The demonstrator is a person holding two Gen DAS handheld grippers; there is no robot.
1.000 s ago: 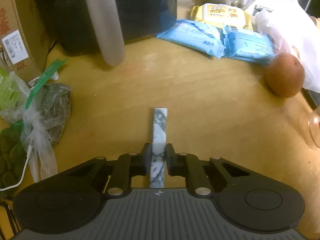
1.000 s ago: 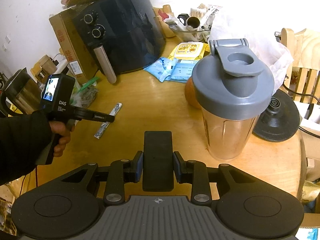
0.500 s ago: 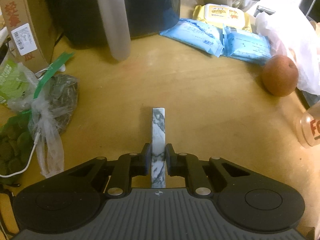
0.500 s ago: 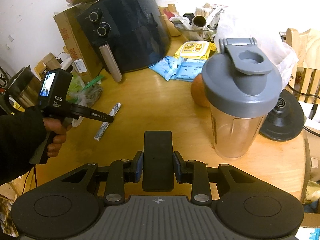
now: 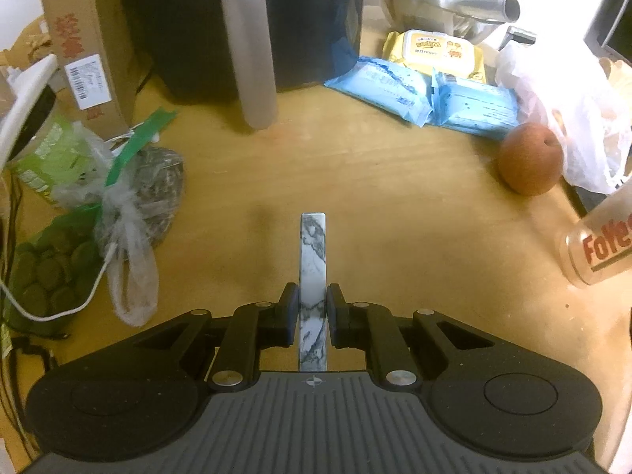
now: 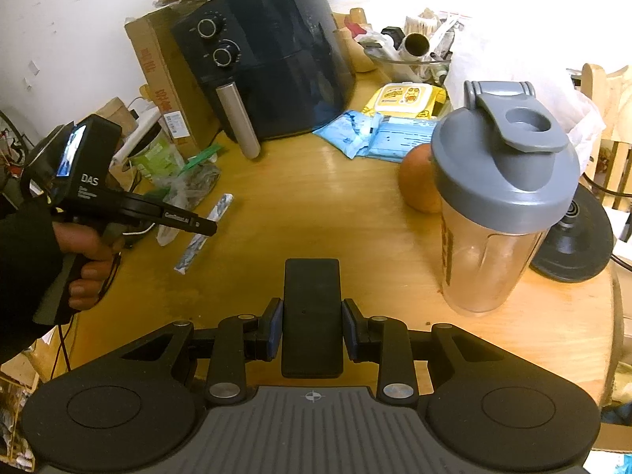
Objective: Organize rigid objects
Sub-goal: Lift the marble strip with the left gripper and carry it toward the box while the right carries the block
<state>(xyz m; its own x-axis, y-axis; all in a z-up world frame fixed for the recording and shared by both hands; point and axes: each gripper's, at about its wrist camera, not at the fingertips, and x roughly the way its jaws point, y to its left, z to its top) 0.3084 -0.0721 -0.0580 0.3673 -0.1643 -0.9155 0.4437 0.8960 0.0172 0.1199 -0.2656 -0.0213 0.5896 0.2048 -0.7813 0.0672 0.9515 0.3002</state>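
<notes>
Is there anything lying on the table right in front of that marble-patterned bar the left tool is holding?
Nothing visible. The left gripper is shut on the marble-patterned bar, and the wooden table straight ahead of it is bare up to the air fryer handle. The bagged items sit off to the left, the pear to the right.

The bar (image 5: 313, 276) is white marble veined in grey-black. The slab (image 6: 311, 316) is plain matte black. The air fryer (image 6: 268, 67) is dark navy, its handle (image 6: 238, 118) silver. The shaker bottle (image 6: 493, 213) is clear, grey-lidded, with red lettering (partly cut off). The wipes packs (image 5: 422, 94) are pale blue, another yellow (image 5: 434, 53). The table (image 5: 375, 181) is honey-yellow wood.
</notes>
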